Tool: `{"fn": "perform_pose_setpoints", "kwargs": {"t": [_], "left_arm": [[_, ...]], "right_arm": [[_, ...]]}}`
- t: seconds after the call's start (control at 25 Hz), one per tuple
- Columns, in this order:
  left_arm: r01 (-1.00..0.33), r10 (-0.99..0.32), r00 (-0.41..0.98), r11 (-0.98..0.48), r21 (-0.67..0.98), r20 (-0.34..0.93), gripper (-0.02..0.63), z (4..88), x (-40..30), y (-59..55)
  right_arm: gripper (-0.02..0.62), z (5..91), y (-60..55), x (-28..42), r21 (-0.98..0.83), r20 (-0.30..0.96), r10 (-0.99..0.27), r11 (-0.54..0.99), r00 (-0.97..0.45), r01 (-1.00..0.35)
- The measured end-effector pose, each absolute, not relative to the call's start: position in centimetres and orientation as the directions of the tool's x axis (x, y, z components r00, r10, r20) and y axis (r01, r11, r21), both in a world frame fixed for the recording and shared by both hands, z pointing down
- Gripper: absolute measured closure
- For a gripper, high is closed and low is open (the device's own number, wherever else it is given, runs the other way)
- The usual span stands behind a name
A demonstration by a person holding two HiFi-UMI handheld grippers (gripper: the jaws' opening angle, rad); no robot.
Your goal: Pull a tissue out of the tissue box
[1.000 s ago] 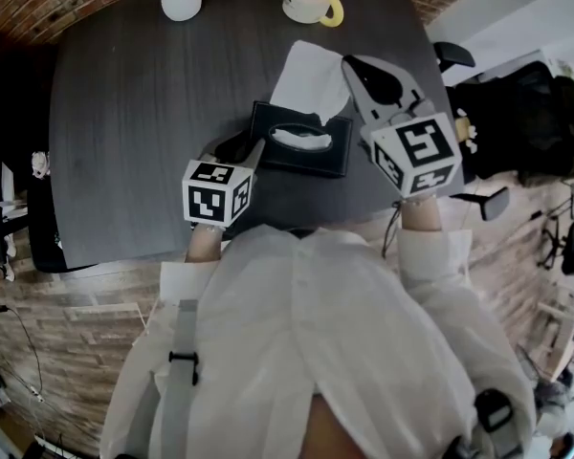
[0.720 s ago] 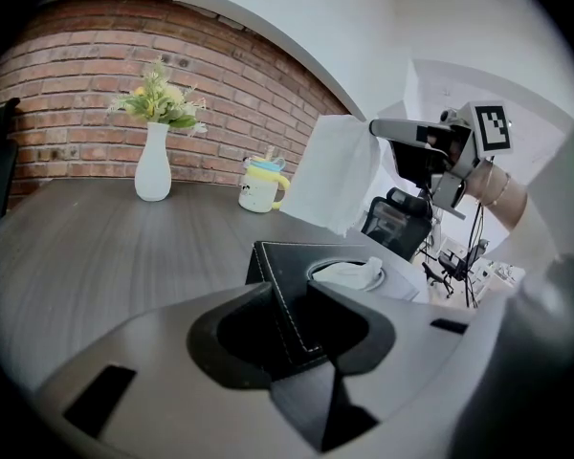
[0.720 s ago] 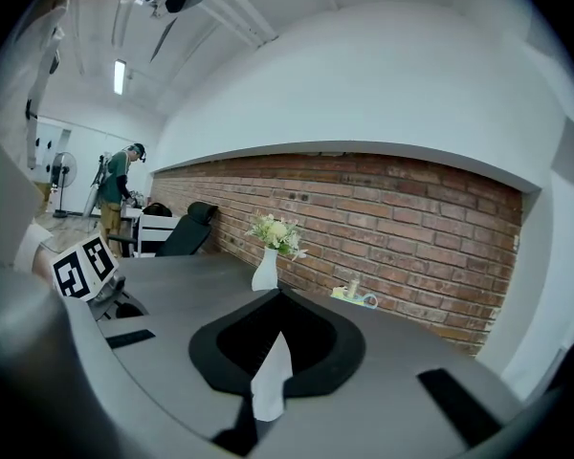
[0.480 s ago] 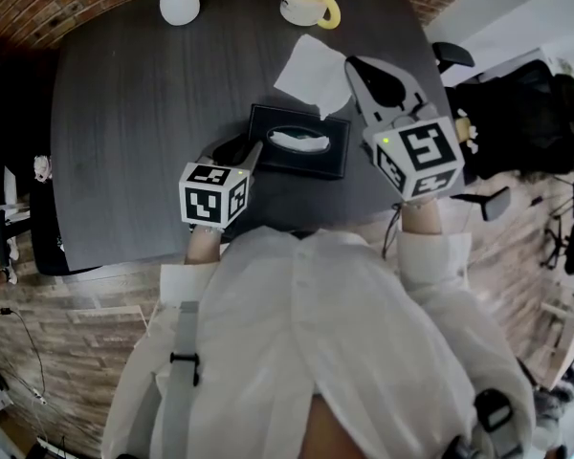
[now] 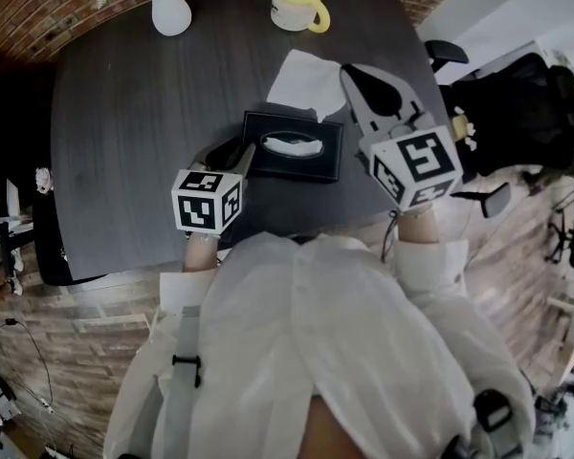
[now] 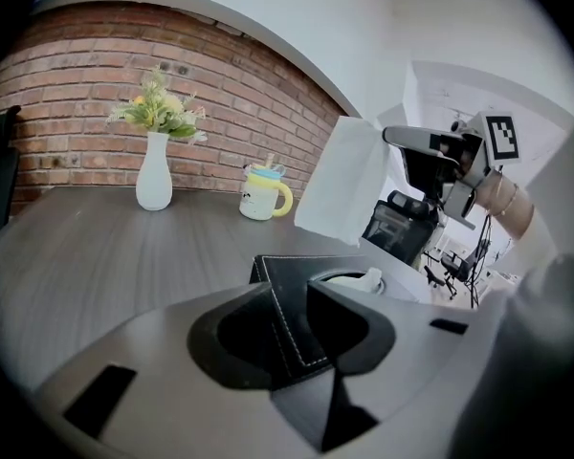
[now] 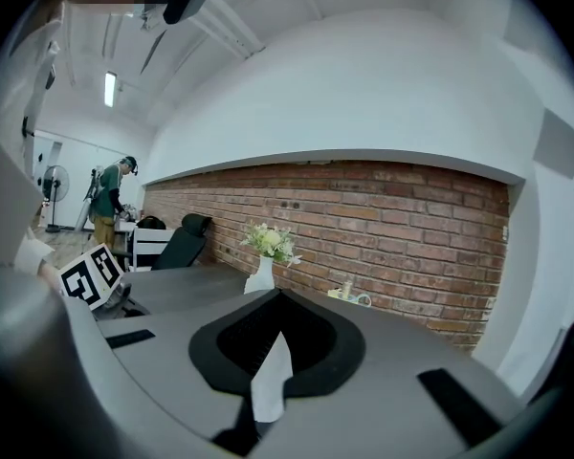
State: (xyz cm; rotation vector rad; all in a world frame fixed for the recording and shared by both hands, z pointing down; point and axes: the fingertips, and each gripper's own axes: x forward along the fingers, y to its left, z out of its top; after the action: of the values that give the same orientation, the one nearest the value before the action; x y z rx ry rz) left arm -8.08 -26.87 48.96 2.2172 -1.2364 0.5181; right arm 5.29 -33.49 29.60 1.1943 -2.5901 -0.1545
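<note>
The black tissue box (image 5: pixel 292 159) lies on the dark table (image 5: pixel 134 142), with a white tissue tuft (image 5: pixel 292 144) showing in its oval slot. My left gripper (image 5: pixel 247 153) is shut on the box's near left corner; in the left gripper view the stitched corner of the box (image 6: pixel 287 328) sits between the jaws of the left gripper (image 6: pixel 289 299). My right gripper (image 5: pixel 347 70) is shut on a pulled tissue (image 5: pixel 306 82), which hangs in the air above the box's far side. A strip of that tissue (image 7: pixel 270 381) is pinched in the right gripper (image 7: pixel 277 314).
A white vase with flowers (image 5: pixel 169 10) and a yellow-handled mug (image 5: pixel 295 6) stand at the table's far edge. A brick wall (image 6: pixel 96 94) lies behind them. Black office chairs (image 5: pixel 517 113) stand to the right of the table.
The tissue's lower edge has lifted off the box's far side and now hangs clear of it. Both grippers have hardly moved; the head view has tilted a little.
</note>
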Motion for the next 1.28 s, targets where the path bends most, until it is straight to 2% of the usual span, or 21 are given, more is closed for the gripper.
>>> {"fn": "perform_pose_setpoints", "kwargs": {"t": [0.4,0.6,0.8,1.0,1.28], "left_arm": [[-0.833,-0.740,0.552,-0.510,0.216,0.385,0.491,41.1,-6.4,-28.5],[-0.803,-0.758,0.593,-0.537,0.258,0.270,0.492,37.2,-5.5,-29.1],[-0.798,-0.767,0.602,-0.564,0.214,0.222,0.494,34.1,-5.0,-29.2],[-0.793,-0.771,0.608,-0.586,0.165,0.186,0.558,32.3,-4.5,-29.2],[-0.800,-0.777,0.600,-0.582,0.146,0.191,0.586,32.0,-4.2,-29.4]], "right_arm": [[0.592,28.3,-32.1,5.9,0.104,0.167,-0.751,0.658,-0.639,-0.746],[0.592,27.3,-31.6,5.8,0.050,0.126,-0.748,0.660,-0.651,-0.749],[0.592,26.2,-30.8,6.0,-0.006,0.068,-0.744,0.666,-0.664,-0.746],[0.592,25.4,-30.1,6.0,-0.002,0.038,-0.741,0.671,-0.670,-0.742],[0.592,25.3,-29.7,5.8,-0.007,0.035,-0.734,0.678,-0.678,-0.735]]}}
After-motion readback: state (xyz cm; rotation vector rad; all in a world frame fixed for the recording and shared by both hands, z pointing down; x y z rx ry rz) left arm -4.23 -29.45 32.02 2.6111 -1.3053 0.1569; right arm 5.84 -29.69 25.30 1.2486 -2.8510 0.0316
